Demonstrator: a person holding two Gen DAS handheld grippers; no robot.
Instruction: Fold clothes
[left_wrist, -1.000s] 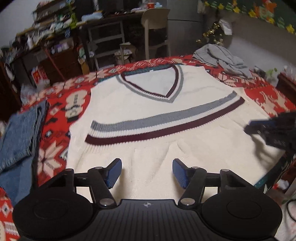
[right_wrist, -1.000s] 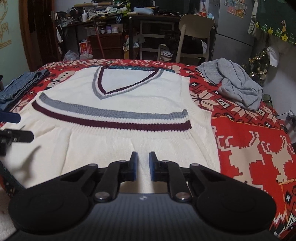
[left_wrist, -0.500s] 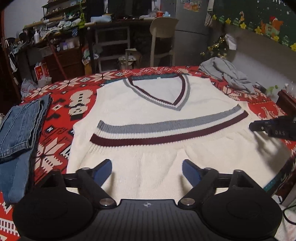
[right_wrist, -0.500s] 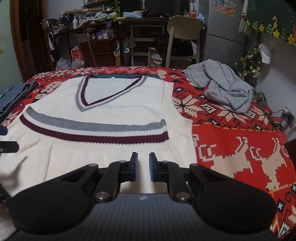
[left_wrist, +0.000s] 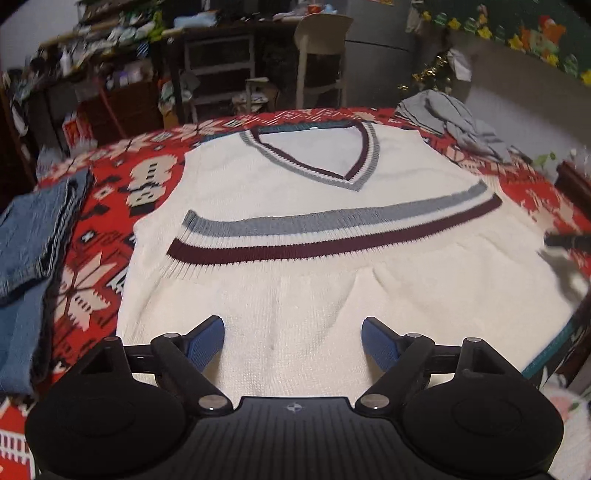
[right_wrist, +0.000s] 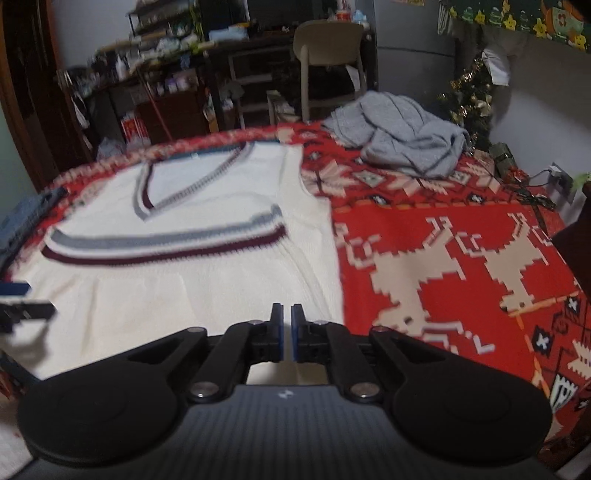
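Left wrist view: the left gripper (left_wrist: 293, 338) hangs over the near hem of a cream knitted vest (left_wrist: 314, 229), its blue pads wide apart but closing slightly, with nothing pressed between them. The vest lies flat, V-neck at the far end, on a red patterned blanket (left_wrist: 107, 221). Folded jeans (left_wrist: 29, 236) lie to its left and a crumpled grey garment (right_wrist: 402, 136) sits at the far right. In the right wrist view the right gripper (right_wrist: 287, 332) has its pads drawn nearly together, empty, above the vest's near right edge.
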